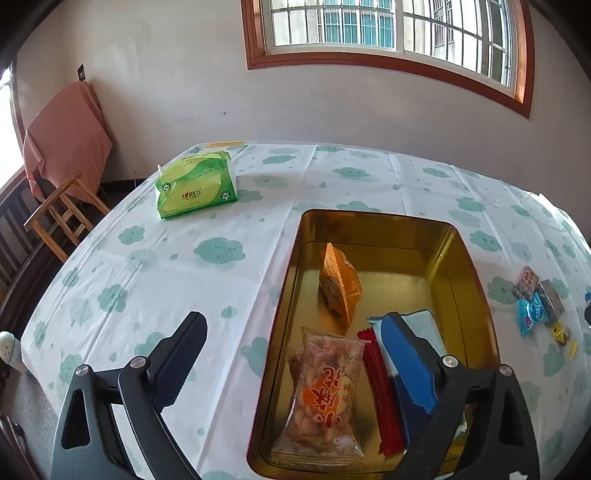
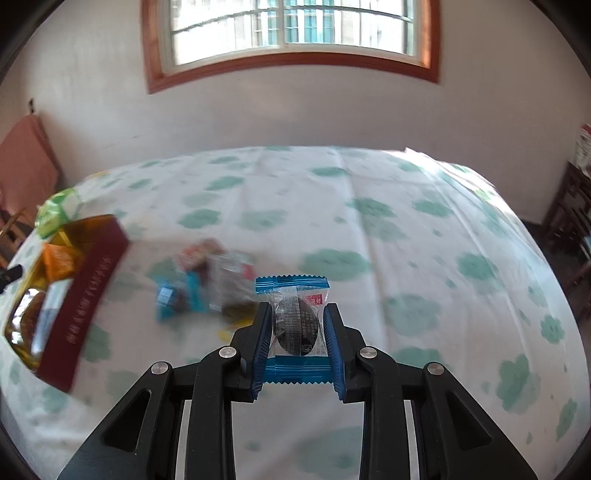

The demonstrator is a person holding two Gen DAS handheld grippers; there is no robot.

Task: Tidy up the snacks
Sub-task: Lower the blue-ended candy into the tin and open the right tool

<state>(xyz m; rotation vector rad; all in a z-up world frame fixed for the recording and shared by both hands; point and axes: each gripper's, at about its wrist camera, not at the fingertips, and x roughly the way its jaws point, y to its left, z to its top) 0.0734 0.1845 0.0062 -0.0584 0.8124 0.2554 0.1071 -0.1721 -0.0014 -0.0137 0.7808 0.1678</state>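
left gripper [image 1: 295,354] over near end of gold rectangular metal tin [image 1: 467,258], jaws spread wide, nothing between pads; one finger over tablecloth left of tin, other finger, blue-padded, over tin's inside. no earlier pic, so only state told.

in tin: orange triangular snack packet [image 1: 340,284] standing on edge mid-tin; clear crinkly packet w/ orange-red label [image 1: 325,395] flat at near-left; red stick-shaped wrapper [image 1: 384,395] just beside it on right, touching; pale blue packet [image 1: 424,325] partly hidden behind blue-padded finger.

white tabletop cloth w/ teal cloud print [image 1: 221,251] under everything. green soft tissue pack [image 1: 195,184] far left on tabletop, well apart from tin. small heap of loose wrapped snacks [image 1: 539,302] right of tin, on cloth, blue, silver & yellow wrappers, not touching tin.

right gripper [image 2: 298,332] jaws narrow, clamped on small clear snack packet w/ blue crimped ends & dark round filling [image 2: 295,325], held upright-ish, pads pressing both sides, lifted off cloth. behind it, blurred: loose snack heap [image 2: 199,284] on tabletop; tin w/ dark red outer wall [image 2: 92,295] at left edge, orange packet [image 2: 61,260] visible inside.

wooden stool [image 1: 62,214] & pink cloth-draped thing [image 1: 66,136] beside tabletop, window [image 1: 388,26] in back wall.
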